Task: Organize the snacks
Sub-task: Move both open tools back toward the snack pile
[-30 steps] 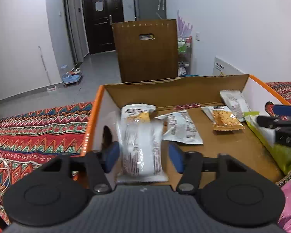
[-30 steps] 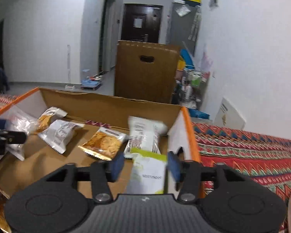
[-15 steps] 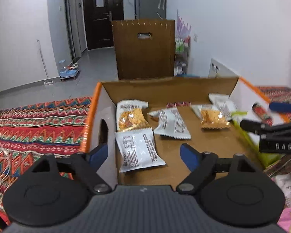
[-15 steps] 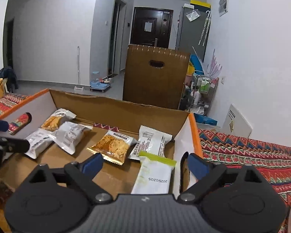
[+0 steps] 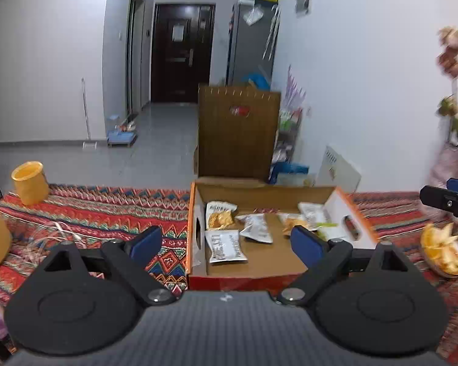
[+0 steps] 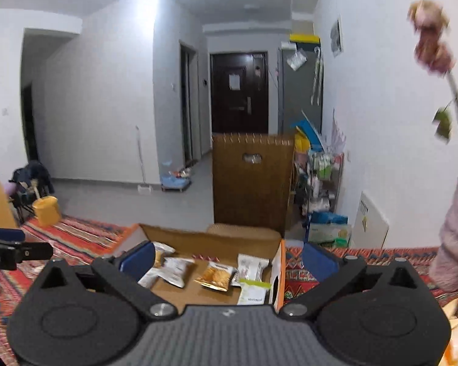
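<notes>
Cardboard box (image 5: 290,263) holds our snack packets (image 5: 226,245) laid flat, so we judge this sorting step done; the left gripper (image 5: 226,244), jaws just widened, carries nothing

From the right, our right gripper (image 6: 226,259) likewise gapes empty above the box; blur hides packet labels

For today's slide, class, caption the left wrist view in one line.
Open left gripper hangs empty above an orange-edged cardboard box of snack packets on a patterned red cloth.
</notes>
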The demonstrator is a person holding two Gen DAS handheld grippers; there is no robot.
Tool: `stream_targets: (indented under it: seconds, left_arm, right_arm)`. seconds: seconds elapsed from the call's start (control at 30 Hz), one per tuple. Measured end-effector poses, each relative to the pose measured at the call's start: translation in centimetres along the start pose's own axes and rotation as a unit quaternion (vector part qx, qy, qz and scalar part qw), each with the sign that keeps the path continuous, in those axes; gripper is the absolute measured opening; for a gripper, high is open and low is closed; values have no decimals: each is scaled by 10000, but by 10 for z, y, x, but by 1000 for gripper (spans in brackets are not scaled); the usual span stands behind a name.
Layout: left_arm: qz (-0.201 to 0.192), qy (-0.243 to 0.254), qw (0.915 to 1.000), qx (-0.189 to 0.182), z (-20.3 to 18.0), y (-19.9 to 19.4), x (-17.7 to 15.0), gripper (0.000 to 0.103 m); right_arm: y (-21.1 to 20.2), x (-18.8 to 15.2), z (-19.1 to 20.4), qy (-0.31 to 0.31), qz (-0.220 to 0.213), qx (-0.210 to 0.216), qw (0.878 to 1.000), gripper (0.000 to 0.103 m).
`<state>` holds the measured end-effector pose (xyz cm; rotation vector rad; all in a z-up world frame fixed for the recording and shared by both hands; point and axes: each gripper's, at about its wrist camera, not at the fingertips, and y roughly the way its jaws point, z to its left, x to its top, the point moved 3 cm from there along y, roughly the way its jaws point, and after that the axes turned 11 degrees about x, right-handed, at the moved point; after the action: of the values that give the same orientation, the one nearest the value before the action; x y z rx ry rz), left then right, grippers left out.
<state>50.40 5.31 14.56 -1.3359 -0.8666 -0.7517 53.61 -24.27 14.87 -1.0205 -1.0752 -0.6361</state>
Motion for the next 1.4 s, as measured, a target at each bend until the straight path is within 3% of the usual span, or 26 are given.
stream_targets:
  seconds: [0.1,0.27,0.47,0.6,0.7,0.8,1.03,1.2,1.4]
  left_arm:
    - [-286,-20,9995,-130,8,-57,-7,102]
    - [-655,-119,9971,-363,19,-149,-46,103]
    - [-1043,-320,9925,-558,31,-231,-124,103]
    - [-1260,-370,9900,-522,42,-261,-175,103]
    - [-1329,-167,9907,-249,44,-271,-208,103]
    - [-1321,-183,9907,-273,46,-272,-243,103]
    - [-955,279,9950,-75,35,-252,-305,103]
    - [-758,289,9967,-7,36,-241,-314,103]
    - [-700,346,9969,70,35,-229,-311,103]
  right_arm:
    - [-56,7,17,-107,-254,96,9996,103]
    - [-137,-10,44,-307,-543,222,9978,103]
    - [-218,-72,79,-606,-785,318,9946,103]
    - [-255,-129,100,-722,-894,468,9923,103]
    - [-267,-172,118,-882,-749,284,9929,103]
    - [-269,-215,131,-758,-617,34,9952,103]
    - [-250,-303,155,-311,-5,141,9994,103]
    - [-239,-316,161,-428,267,213,9985,103]
    - [-228,-315,151,-62,405,365,9985,103]
